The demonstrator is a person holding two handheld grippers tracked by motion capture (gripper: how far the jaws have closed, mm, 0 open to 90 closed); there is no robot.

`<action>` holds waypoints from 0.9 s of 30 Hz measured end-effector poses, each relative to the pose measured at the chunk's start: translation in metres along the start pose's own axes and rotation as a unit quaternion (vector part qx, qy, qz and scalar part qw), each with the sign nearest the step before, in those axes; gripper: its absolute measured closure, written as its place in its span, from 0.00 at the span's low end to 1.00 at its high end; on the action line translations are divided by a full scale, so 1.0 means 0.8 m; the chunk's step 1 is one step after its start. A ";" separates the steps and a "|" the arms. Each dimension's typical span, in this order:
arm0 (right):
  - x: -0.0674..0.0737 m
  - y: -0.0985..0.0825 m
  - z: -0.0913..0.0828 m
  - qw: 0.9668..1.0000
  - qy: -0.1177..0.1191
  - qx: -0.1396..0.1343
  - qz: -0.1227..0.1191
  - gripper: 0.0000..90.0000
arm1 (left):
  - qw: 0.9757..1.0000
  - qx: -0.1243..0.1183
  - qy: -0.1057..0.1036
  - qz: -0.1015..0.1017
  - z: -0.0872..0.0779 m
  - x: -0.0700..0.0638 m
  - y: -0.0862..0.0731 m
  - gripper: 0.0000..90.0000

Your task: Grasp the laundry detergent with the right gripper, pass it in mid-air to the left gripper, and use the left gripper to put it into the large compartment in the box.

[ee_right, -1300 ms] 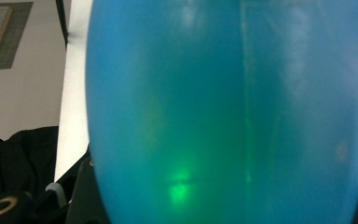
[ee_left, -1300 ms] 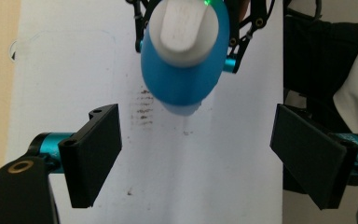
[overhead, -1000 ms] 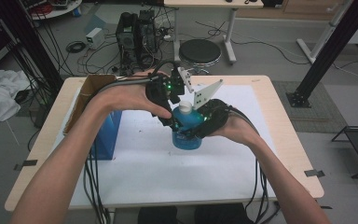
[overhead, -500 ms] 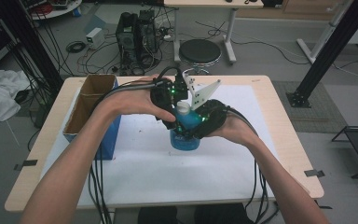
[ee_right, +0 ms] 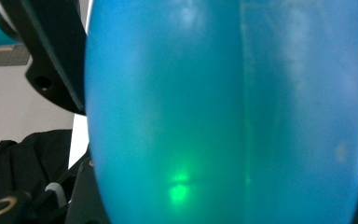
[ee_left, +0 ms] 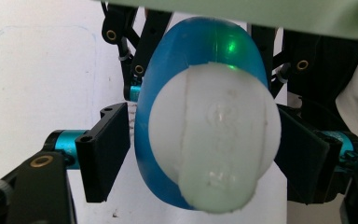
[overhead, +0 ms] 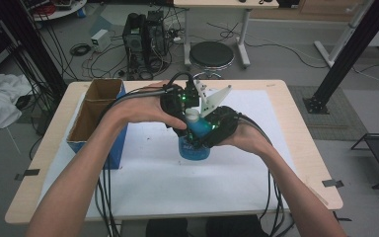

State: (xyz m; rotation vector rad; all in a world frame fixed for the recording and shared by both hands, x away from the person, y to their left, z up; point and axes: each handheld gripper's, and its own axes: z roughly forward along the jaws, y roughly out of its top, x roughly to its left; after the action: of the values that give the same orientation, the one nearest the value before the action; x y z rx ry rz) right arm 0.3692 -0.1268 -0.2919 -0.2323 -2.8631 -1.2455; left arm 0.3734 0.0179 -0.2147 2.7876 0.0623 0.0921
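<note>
The blue bottle (overhead: 194, 143) is standing upright on the white table (overhead: 143, 177), its upper half hidden behind both hands. The right gripper (overhead: 217, 129) is pinching its body. The left gripper (ee_left: 193, 154) is straddling the white cap (ee_left: 216, 140), its jaws having just been closing; a gap is showing beside one pad. A cardboard box (overhead: 96, 111) is sitting to the left; a stool (overhead: 211, 54) and cables (overhead: 128, 54) are lying beyond.
</note>
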 end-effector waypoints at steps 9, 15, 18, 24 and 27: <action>0.001 0.001 0.000 1.000 0.007 0.011 0.008 0.50 | 1.000 0.000 -0.004 0.001 0.004 -0.001 0.000 0.30; 0.001 0.002 0.001 1.000 0.007 0.011 0.004 0.50 | 1.000 0.001 -0.004 0.004 0.004 -0.001 0.000 0.33; 0.002 0.001 0.002 1.000 0.010 0.013 0.010 0.50 | 1.000 0.002 -0.002 0.005 0.004 -0.002 0.000 0.33; 0.002 0.002 0.003 1.000 0.011 0.014 0.010 0.50 | 1.000 0.002 -0.003 0.007 0.003 -0.002 -0.001 0.36; 0.003 0.002 0.002 1.000 0.012 0.012 0.011 0.50 | 1.000 0.002 -0.003 0.010 0.003 -0.002 -0.002 0.38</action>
State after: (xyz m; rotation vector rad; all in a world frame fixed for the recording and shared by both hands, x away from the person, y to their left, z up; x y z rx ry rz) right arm 0.3675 -0.1240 -0.2919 -0.2447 -2.8455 -1.2022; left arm 0.3722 0.0183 -0.2172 2.7937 0.0336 0.0875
